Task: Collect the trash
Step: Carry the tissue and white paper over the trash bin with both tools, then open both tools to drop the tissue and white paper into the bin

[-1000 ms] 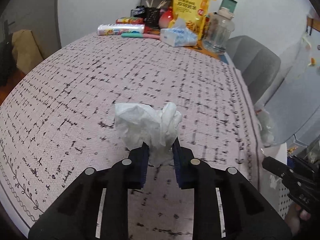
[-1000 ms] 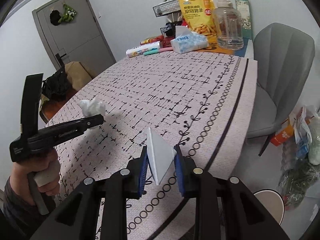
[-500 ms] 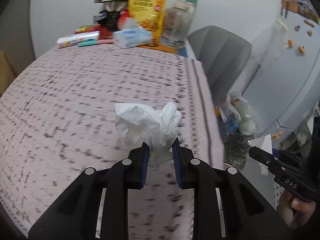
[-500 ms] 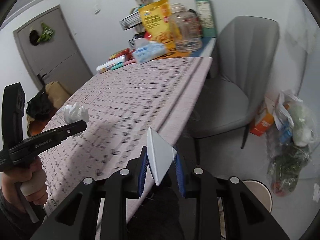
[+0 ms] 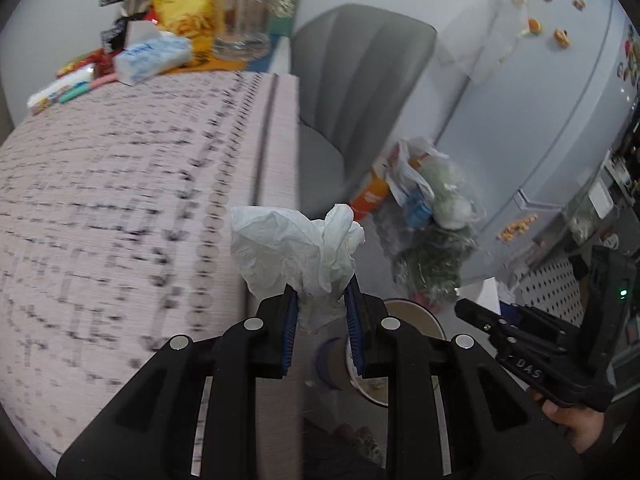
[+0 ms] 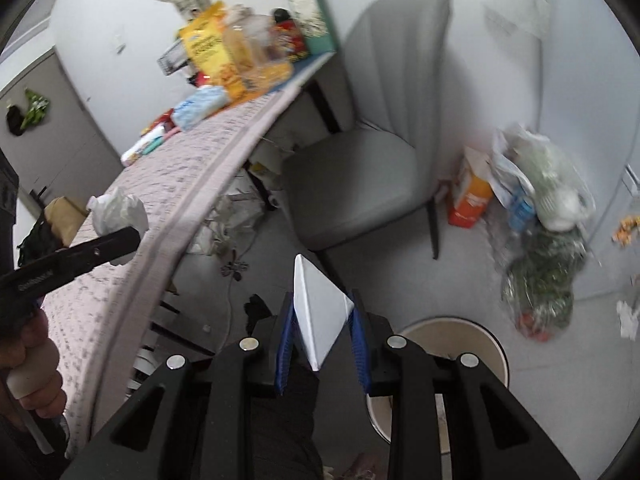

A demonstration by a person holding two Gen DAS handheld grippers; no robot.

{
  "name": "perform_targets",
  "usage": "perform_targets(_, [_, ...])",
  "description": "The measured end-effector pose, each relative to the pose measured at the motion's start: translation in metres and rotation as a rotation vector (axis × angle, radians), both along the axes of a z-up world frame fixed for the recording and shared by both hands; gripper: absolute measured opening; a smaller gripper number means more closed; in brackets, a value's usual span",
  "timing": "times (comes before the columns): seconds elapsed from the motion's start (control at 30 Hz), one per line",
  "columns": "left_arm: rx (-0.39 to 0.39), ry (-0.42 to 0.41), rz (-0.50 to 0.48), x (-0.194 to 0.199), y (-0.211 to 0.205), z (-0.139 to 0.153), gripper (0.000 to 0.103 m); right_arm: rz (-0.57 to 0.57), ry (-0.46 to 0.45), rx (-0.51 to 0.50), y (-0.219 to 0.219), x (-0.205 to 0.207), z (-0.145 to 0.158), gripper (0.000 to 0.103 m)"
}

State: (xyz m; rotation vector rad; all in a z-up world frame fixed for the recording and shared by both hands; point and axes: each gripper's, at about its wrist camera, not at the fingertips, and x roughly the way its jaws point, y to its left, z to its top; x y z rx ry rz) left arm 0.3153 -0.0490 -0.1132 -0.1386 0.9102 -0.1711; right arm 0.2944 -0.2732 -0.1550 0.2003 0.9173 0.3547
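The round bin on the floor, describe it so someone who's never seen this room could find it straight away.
Start at the grey chair beside the table, then look down to the floor in front of it. The bin stands there, open-topped, partly hidden behind the right gripper. Unlike the bulging plastic bags by the wall, it is rigid, round and cream-coloured.

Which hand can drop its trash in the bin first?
Probably the right. The right gripper holds folded white paper almost beside the round bin. The left gripper grips a crumpled tissue, closer to the table edge.
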Motion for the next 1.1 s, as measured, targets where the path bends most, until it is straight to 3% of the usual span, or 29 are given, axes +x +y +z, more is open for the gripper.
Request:
perform_targets(0.3, [0.017, 0.075, -0.079, 0.016, -0.053, -0.027, 0.022, -0.084, 0.072, 0.007, -0.047, 0.006, -0.051, 0.032])
perform_targets(0.4, [0.026, 0.101, -0.109, 0.02, -0.07, -0.036, 0.022, -0.103, 0.06, 0.009, -0.059, 0.009, -0.066, 0.047])
perform_targets(0.43, [0.029, 0.108, -0.117, 0.021, -0.075, -0.039, 0.022, -0.108, 0.054, 0.014, -0.063, 0.009, -0.069, 0.057])
perform_targets(0.53, [0.038, 0.14, -0.139, 0.025, -0.092, -0.051, 0.022, -0.15, 0.057, 0.018, -0.081, 0.007, -0.078, 0.067])
perform_targets(0.93, [0.001, 0.285, -0.261, 0.036, -0.173, -0.11, 0.022, -0.283, 0.084, -0.007, -0.156, -0.02, -0.088, 0.073])
perform_targets(1.03, [-0.023, 0.313, -0.273, 0.036, -0.183, -0.12, 0.034, -0.293, 0.086, -0.011, -0.168, -0.028, -0.086, 0.074])
perform_targets(1.1, [-0.088, 0.342, -0.293, 0.037, -0.18, -0.123, 0.071, -0.299, 0.094, -0.008, -0.173, -0.032, -0.087, 0.074])
